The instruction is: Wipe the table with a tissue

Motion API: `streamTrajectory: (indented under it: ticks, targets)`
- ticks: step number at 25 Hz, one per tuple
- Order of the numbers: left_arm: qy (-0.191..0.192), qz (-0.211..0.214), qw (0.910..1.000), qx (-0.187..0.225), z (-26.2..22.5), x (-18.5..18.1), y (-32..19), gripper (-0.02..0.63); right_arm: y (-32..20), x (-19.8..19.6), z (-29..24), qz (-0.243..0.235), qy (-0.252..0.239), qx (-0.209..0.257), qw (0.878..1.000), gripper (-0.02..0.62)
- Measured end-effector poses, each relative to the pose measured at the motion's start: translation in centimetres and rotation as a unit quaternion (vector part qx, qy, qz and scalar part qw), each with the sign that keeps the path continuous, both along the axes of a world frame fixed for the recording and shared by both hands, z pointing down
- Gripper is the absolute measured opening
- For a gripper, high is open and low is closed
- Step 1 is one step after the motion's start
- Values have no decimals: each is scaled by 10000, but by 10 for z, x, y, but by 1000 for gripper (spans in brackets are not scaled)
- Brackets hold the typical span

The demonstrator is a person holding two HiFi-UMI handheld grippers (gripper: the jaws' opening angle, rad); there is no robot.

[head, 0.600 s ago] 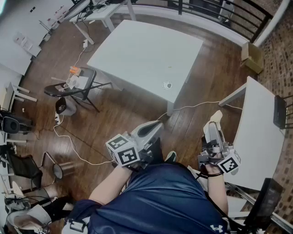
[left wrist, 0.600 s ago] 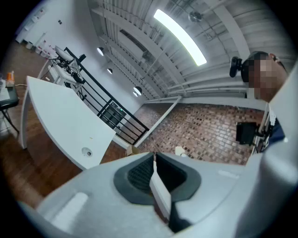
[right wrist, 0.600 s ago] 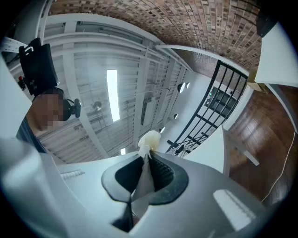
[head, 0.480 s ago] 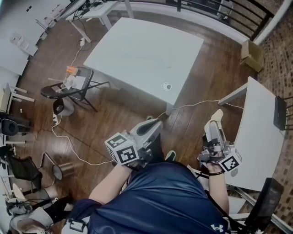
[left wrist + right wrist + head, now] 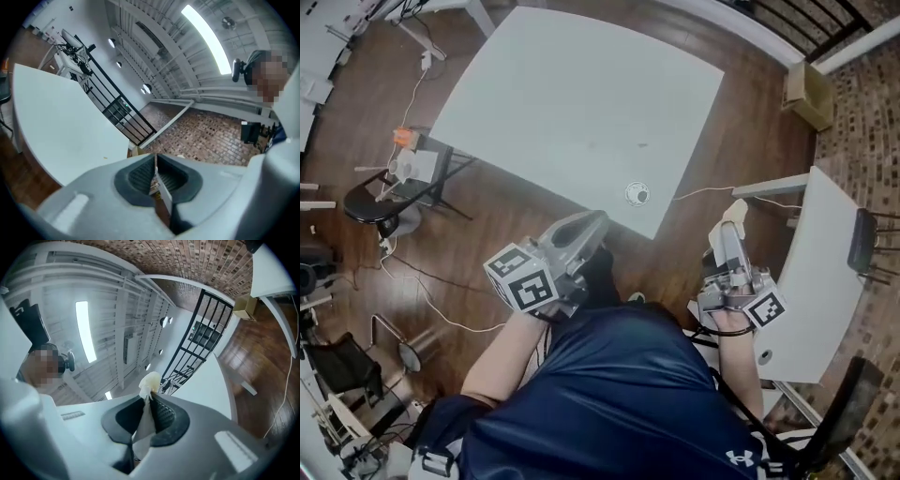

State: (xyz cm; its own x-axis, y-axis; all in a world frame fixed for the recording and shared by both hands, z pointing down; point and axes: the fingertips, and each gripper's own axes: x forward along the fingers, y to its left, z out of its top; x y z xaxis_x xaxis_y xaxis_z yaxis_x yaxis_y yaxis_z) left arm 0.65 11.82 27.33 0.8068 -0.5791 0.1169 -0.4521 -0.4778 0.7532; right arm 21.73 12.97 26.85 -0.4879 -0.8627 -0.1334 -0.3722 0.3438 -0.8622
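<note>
A large white table [image 5: 572, 103] fills the upper middle of the head view, with a small round object [image 5: 637, 194] near its front right corner. My left gripper [image 5: 586, 225] hovers over the wood floor just short of the table's front edge, jaws shut with nothing between them [image 5: 155, 174]. The same table [image 5: 56, 126] lies to its left in the left gripper view. My right gripper [image 5: 733, 217] is to the right of the table, shut on a white tissue [image 5: 737, 210]. The tissue [image 5: 150, 381] pokes out past the jaw tips [image 5: 149, 401].
A second white table [image 5: 816, 272] stands at the right with a dark device [image 5: 858, 242] on it. A cardboard box [image 5: 811, 94] sits at the back right by a black railing [image 5: 811, 23]. A folding chair [image 5: 389, 183] and cables [image 5: 431, 295] lie at the left.
The person has stepped toward the white table, which now looks larger and nearer. Both grippers have come closer to its front edge, jaws unchanged.
</note>
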Motion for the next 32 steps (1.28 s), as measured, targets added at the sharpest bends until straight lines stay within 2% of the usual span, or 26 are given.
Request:
streamTrajectory:
  ticks: [5,7,11,14,17,20,23,29,32]
  targets:
    - [-111,-89,9996,-253,23,-35,-58,18,-57,-29,22,-111,55,-432,9990,15]
    - [-147,-79,9993,-328,34,-38,-71,18,-76,-33,30,-175,6,-562,9983,15]
    - [-388,-168,9971,-636,51,-29,-88,18,-108,-27,54,-305,-400,-890,9948,15]
    - [-584,-379,9944,-795,68,-34,-99,18,-130,-29,84,-561,-518,-1233,9894,15]
    - [-767,-678,9900,-974,84,-42,-101,18,-146,-35,119,-1043,-251,-1694,9797,15]
    - [-831,-805,9857,-1227,97,-42,-102,18,-159,-42,152,-1565,212,-2188,9629,15]
    - [-808,-904,9840,-1304,108,-41,-107,18,-167,-52,180,-2030,584,-2528,9442,15]
    - [-808,-1101,9794,-1488,133,-40,-109,18,-160,-78,218,-3230,1376,-2919,8897,14]
    - [-762,-1150,9790,-1500,139,-42,-115,18,-161,-85,229,-3509,1623,-3012,8717,14]
